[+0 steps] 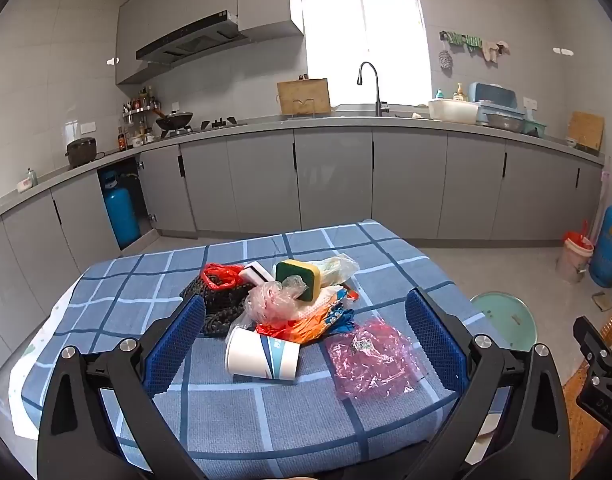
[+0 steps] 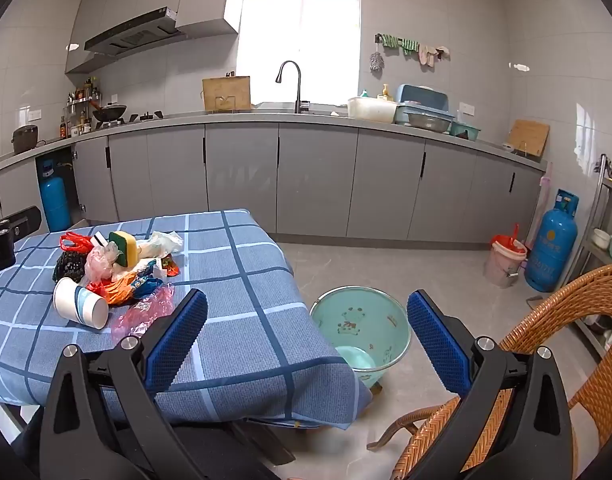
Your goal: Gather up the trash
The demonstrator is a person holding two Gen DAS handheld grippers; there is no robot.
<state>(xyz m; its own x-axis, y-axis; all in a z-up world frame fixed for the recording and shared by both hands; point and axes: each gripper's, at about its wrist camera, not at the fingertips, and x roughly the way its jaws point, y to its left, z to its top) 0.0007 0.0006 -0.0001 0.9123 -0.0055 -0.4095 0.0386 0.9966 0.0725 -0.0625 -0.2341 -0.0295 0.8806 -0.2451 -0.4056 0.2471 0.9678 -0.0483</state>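
Observation:
A heap of trash lies on the blue checked tablecloth (image 1: pixel 234 412): a tipped white paper cup (image 1: pixel 262 356), a pink plastic wrapper (image 1: pixel 369 360), an orange-and-blue wrapper (image 1: pixel 306 322), a green-and-yellow sponge (image 1: pixel 300 278), a red bag (image 1: pixel 222 274) and a black net (image 1: pixel 218 304). My left gripper (image 1: pixel 306 336) is open and empty, held above the table with the cup between its blue pads. My right gripper (image 2: pixel 306 340) is open and empty, past the table's right edge above the teal bucket (image 2: pixel 361 332) on the floor. The heap shows to its left, with the cup (image 2: pixel 80 306).
A wicker chair (image 2: pixel 545 360) stands at the right. A pink bin with a red lid (image 2: pixel 503 258) and a blue gas cylinder (image 2: pixel 549 244) stand by the grey cabinets (image 2: pixel 313 176). The left gripper's body (image 2: pixel 6 236) shows at the far left.

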